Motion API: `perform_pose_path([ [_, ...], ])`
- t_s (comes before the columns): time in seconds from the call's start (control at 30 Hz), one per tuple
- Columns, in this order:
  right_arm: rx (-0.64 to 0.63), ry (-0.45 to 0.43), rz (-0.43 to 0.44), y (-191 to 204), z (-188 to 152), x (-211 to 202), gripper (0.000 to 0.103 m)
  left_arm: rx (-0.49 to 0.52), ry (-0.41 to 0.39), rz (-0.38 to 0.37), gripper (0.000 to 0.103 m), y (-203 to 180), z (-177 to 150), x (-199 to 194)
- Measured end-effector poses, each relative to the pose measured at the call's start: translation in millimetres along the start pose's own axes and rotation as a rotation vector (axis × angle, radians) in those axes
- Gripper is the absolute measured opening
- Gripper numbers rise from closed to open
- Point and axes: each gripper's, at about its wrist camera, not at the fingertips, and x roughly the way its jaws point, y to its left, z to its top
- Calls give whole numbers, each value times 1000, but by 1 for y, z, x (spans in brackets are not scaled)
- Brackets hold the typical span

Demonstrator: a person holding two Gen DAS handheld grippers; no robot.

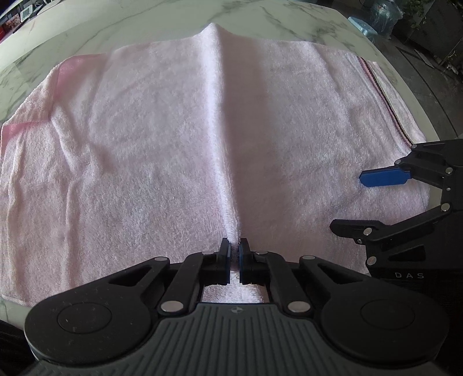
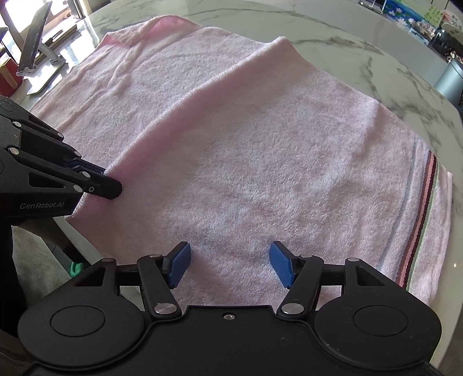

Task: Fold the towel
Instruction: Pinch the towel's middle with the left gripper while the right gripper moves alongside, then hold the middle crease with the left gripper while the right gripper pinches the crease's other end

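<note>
Left wrist view: pink towel lay spread on marble worktop, a raised ridge running along its middle.
Left tool: clenched on the towel's near edge, at the ridge's end.
Right tool: released, jaws wide apart, over the towel near its striped border.

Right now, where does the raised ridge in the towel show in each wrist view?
Left wrist: ridge runs up the centre, pinched by the left tongs.
Right wrist: ridge runs diagonally, upper right down to the left tongs.
Shared landmark: striped towel border.
</note>
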Motion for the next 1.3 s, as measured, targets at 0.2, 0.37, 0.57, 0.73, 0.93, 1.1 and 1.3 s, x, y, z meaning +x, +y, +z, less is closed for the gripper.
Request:
perform_pose_path([
  [0.2, -103, 30, -8, -7, 11, -12, 59, -22, -8, -31, 4, 8, -2, -3],
  [0.37, -323, 52, -65, -17, 37, -31, 59, -46, -40, -66, 4, 13, -1, -11],
  [0.57, -730, 33, -82, -13, 73, -42, 59, -53, -58, -115, 4, 23, -3, -19],
  [0.73, -1165, 87, -109, 4, 101, -25, 59, -48, -66, -155, 4, 29, -7, -18],
  [0.93, -1592, 164, -88, 17, 138, 2, 59, -49, -51, -175, 6, 33, -5, -13],
  [1.1, -1863, 205, -79, 21, 162, 27, 59, -33, -67, -153, 30, 33, -3, -15],
  [1.3, -2104, 305, -81, 14, 168, 62, 52, 15, -76, -125, 38, 28, -2, -13],
])
